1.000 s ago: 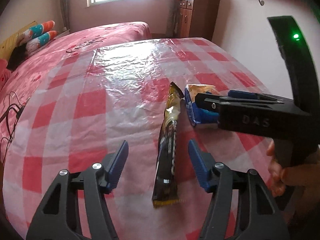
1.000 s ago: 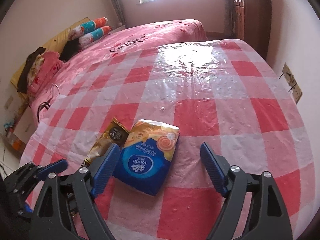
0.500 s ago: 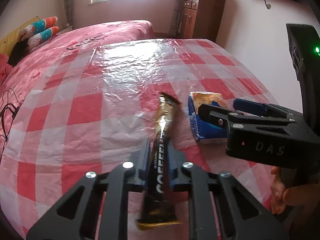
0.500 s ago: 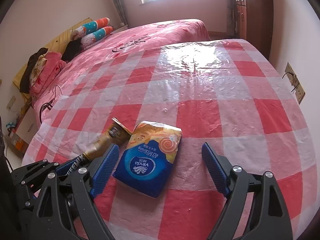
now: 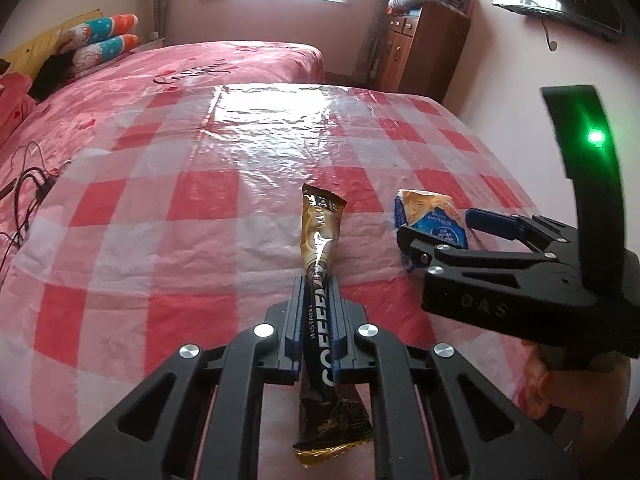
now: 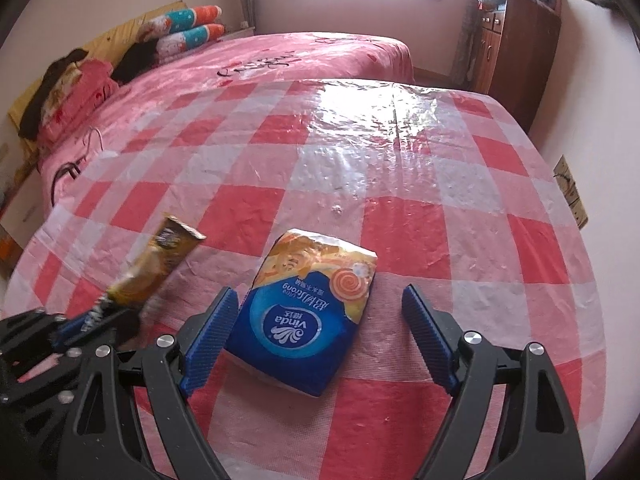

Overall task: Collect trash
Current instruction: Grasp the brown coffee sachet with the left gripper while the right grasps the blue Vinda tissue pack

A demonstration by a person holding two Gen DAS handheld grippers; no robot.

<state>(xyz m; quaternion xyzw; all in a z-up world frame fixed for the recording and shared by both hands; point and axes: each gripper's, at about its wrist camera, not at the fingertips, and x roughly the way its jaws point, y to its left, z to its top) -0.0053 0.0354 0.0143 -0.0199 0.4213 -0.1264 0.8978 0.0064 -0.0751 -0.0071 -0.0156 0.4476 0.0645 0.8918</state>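
Left wrist view
Left gripper [image 5: 316, 312]: jaws clamped tight on the coffee sachet [image 5: 320, 256], gripping it about midway along its length.
Coffee sachet: raised off the desk [image 5: 168, 208], torn top pointing away from the camera, bottom end hanging below the jaws, left of the tissue pack [image 5: 430, 216].
Tissue pack: lies on the desk, partly hidden behind the right gripper [image 5: 440, 226].
Right gripper: reaches in from the right side, one finger on each side of the tissue pack; a hand [image 5: 576, 384] holds its handle.
Bed [image 5: 200, 68]: behind the desk, beyond the tissue pack.

Right wrist view
Right gripper [image 6: 320, 312]: jaws closing, wide apart, the tissue pack between them; the left finger is just beside the pack's edge, the right finger apart from it.
Tissue pack [image 6: 308, 312]: flat on the checked desk [image 6: 440, 240], blue end nearest the camera.
Coffee sachet [image 6: 156, 268]: left of the tissue pack, tilted up, blurred, held by the left gripper [image 6: 96, 316].
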